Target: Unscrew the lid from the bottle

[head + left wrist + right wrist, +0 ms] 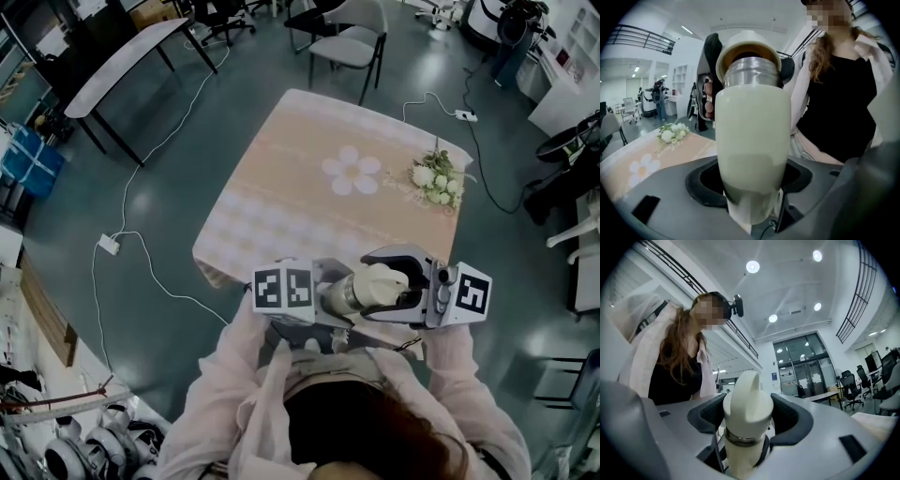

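Head view: bottle (362, 291) in left tongs (336, 296)

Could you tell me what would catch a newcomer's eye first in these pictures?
A cream bottle is held in the air between two grippers, close in front of the person. The left gripper has its jaws clamped on the bottle's body, and the right gripper has its jaws on the lid. Beyond stands a table with a pink cloth and a white bouquet at its far right corner.
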